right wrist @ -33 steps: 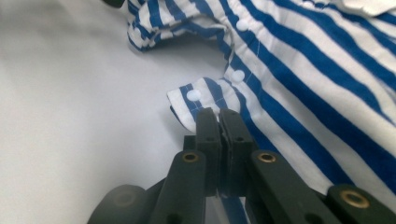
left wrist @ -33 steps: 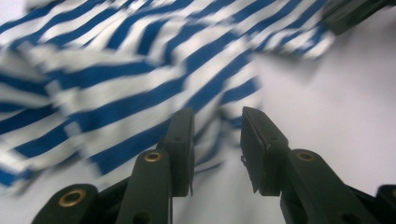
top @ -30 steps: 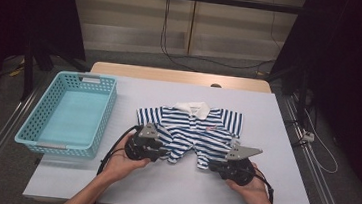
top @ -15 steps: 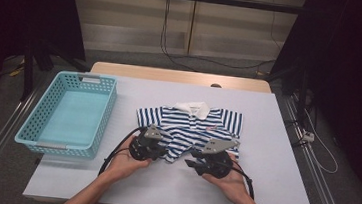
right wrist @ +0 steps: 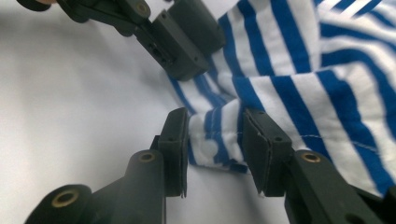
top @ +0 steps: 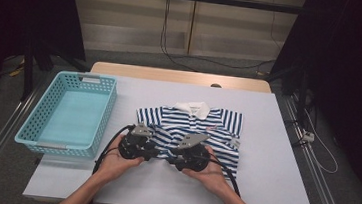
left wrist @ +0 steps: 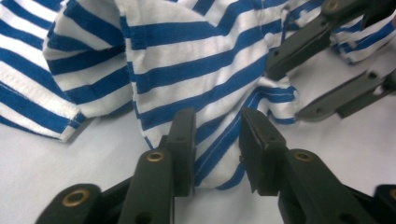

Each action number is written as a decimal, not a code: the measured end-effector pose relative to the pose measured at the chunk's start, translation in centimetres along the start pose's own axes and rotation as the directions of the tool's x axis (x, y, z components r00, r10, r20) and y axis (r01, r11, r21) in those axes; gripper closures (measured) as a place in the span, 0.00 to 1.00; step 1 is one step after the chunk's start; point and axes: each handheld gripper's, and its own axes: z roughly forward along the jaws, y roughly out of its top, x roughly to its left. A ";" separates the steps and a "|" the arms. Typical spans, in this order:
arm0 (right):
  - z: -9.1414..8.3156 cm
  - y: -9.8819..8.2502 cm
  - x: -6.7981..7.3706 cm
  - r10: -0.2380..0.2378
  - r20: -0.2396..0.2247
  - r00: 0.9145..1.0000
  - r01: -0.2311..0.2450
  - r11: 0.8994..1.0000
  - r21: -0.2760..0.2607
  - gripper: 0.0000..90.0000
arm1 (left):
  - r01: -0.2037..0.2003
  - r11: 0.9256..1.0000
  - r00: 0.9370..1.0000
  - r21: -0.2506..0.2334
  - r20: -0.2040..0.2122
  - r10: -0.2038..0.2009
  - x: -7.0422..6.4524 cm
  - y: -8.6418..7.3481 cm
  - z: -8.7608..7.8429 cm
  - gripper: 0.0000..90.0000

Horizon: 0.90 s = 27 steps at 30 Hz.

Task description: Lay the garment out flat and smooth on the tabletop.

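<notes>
Soft and light, the striped shirt [top: 201, 129] bunches at its hem between the left gripper [left wrist: 217, 140] and right gripper [right wrist: 215, 149], both sets of fingers part-open around gathered cloth, the left's having just been opening.

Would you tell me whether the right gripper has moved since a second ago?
Yes: the right gripper has slid left along the striped shirt hem, toward the basket.

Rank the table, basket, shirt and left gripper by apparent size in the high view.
1. Table
2. Basket and shirt: they look much alike, so no ranking between them.
3. Left gripper
</notes>
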 end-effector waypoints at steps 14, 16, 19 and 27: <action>-3.5 -1.9 -0.4 -0.019 -0.051 0.999 0.021 0.999 0.038 0.84 | -0.005 1.000 1.000 -0.004 0.002 0.005 -0.7 -0.2 -0.5 0.62; -3.9 -2.3 -0.5 -0.018 -0.070 0.997 0.020 0.999 0.034 0.76 | -0.018 0.999 1.000 -0.028 0.015 0.018 -1.3 0.0 -0.9 0.62; -4.8 -2.5 -0.3 -0.001 -0.051 0.999 0.002 1.000 0.021 0.65 | -0.026 0.998 0.999 -0.051 0.037 0.028 -2.8 0.2 -1.5 0.65; -8.7 -5.2 -1.3 0.073 0.056 0.996 -0.072 0.997 -0.017 0.74 | -0.139 0.990 0.990 -0.001 0.032 0.139 -2.9 -0.6 0.1 0.62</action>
